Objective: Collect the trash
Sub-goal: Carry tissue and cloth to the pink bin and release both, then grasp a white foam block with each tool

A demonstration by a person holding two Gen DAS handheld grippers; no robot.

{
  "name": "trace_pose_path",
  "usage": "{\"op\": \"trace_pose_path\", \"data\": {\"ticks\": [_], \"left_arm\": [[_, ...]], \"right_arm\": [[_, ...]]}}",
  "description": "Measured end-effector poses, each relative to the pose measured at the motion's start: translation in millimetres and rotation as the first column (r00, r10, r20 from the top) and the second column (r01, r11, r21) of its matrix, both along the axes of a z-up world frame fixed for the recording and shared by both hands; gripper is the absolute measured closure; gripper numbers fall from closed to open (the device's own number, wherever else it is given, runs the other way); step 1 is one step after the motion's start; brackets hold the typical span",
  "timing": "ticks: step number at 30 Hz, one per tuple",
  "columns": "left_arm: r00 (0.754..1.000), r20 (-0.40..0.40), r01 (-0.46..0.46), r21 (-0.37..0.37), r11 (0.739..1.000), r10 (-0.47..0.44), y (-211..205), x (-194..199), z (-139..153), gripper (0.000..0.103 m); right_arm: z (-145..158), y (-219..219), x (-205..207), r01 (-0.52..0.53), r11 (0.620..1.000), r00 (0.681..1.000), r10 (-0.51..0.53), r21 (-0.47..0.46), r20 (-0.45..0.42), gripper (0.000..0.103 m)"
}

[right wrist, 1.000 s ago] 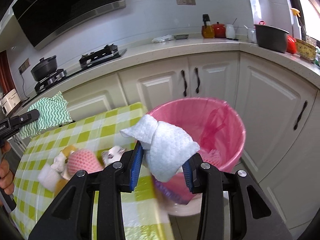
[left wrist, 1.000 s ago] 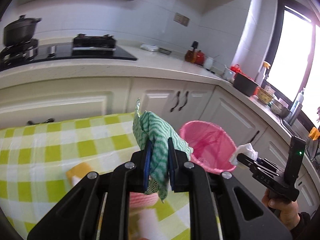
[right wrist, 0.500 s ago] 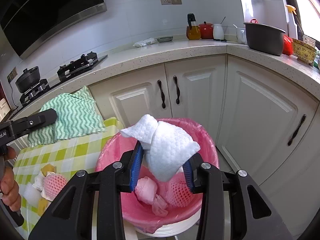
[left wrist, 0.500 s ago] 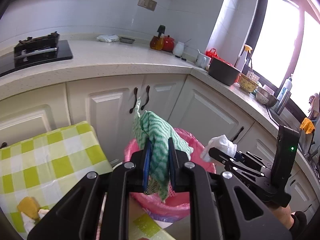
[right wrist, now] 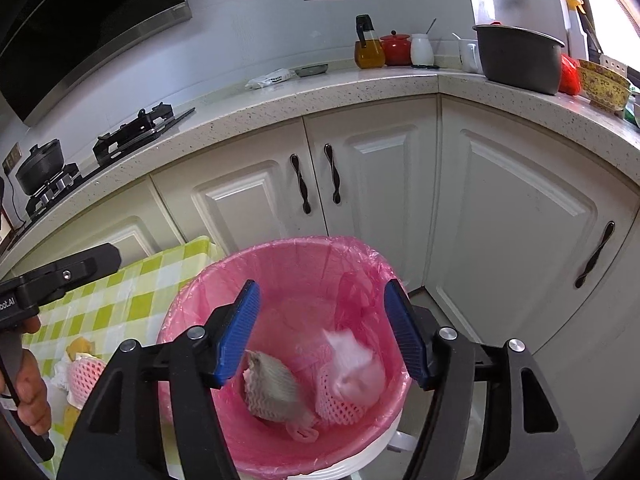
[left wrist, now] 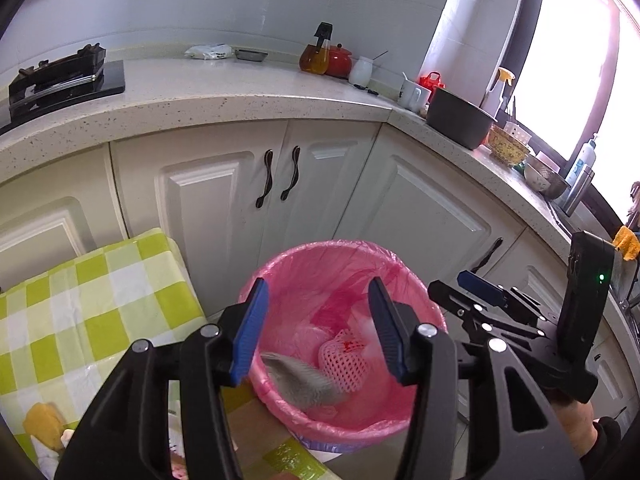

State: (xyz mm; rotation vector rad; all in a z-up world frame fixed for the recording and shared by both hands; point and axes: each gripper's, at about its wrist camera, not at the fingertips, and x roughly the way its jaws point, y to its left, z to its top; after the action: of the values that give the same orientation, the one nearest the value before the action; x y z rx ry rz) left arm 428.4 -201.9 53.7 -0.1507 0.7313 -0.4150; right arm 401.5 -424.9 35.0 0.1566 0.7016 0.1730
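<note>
Left wrist view shows the left gripper (left wrist: 318, 328) with its blue-padded fingers (left wrist: 249, 330) spread wide apart and holding nothing, poised over the pink-lined trash bin (left wrist: 316, 250). Inside the bin lies a blurred greyish cloth (left wrist: 300, 378) beside a pink foam net (left wrist: 344, 360). To the right, the right gripper (left wrist: 476, 300) reaches over the bin's rim. On the left, the green-checked table (left wrist: 80, 312) touches the bin, with yellow scraps (left wrist: 40, 420) near its lower corner.

Right wrist view shows the right gripper (right wrist: 322, 334), fingers (right wrist: 238, 334) likewise parted and empty, above the same trash bin (right wrist: 280, 250). The cloth (right wrist: 276, 390) sits at the bottom left of the liner; a blurred white wad (right wrist: 354, 364) is on the foam net (right wrist: 340, 404). More foam net and scraps (right wrist: 82, 372) rest on the table (right wrist: 132, 304), near the hand on the left gripper's handle (right wrist: 60, 276). Beyond stand white cabinets (right wrist: 380, 184) under a speckled counter (right wrist: 320, 92) bearing a dark pot (right wrist: 520, 60).
</note>
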Motion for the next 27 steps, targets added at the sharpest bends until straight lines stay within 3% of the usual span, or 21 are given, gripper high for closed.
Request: {"op": "trace_pose_path", "data": {"ticks": [8, 16, 27], "left_arm": [[0.998, 0.031, -0.055, -0.013, 0.998, 0.056, 37, -29, 8, 0.05], [0.991, 0.072, -0.114, 0.014, 0.993, 0.112, 80, -74, 17, 0.038], [0.955, 0.106, -0.284, 0.047, 0.958, 0.278, 175, -174, 7, 0.029]], "right_arm": [[-2, 3, -18, 0.006, 1.0, 1.0, -0.006, 0.001, 0.003, 0.041], [2, 17, -56, 0.008, 1.0, 1.0, -0.008, -0.003, 0.026, 0.033], [9, 66, -122, -0.053, 0.999, 0.997, 0.053, 0.008, 0.06, 0.022]]}}
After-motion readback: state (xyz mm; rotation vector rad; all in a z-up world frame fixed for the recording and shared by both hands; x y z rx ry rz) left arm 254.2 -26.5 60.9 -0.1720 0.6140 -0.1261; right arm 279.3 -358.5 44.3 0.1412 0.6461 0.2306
